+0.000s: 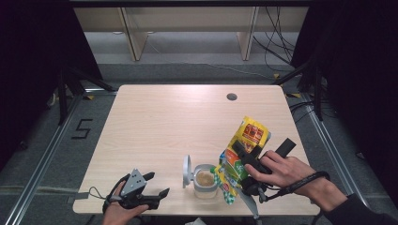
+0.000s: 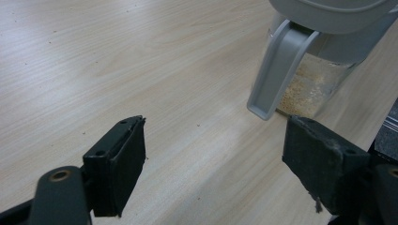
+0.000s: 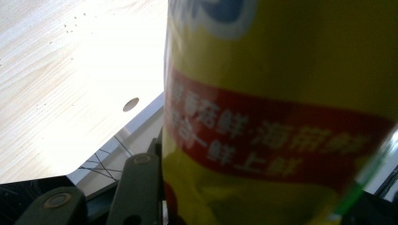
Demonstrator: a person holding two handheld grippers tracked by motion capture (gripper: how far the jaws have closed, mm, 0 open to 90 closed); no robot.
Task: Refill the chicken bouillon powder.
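The right claw [image 1: 248, 161] is clamping a yellow seasoning packet [image 1: 244, 150], holding it tilted with its lower end hanging at the rim of the clear jar [image 1: 205, 183]. The jar is standing near the desk's [image 1: 164, 122] front edge, holding a pale granular powder, its grey flip lid [image 1: 187, 171] standing open on the side away from the packet. The left claw [image 1: 152, 187] is resting on the desk beyond that lid, its jaws standing apart with nothing between them, pointing toward the jar.
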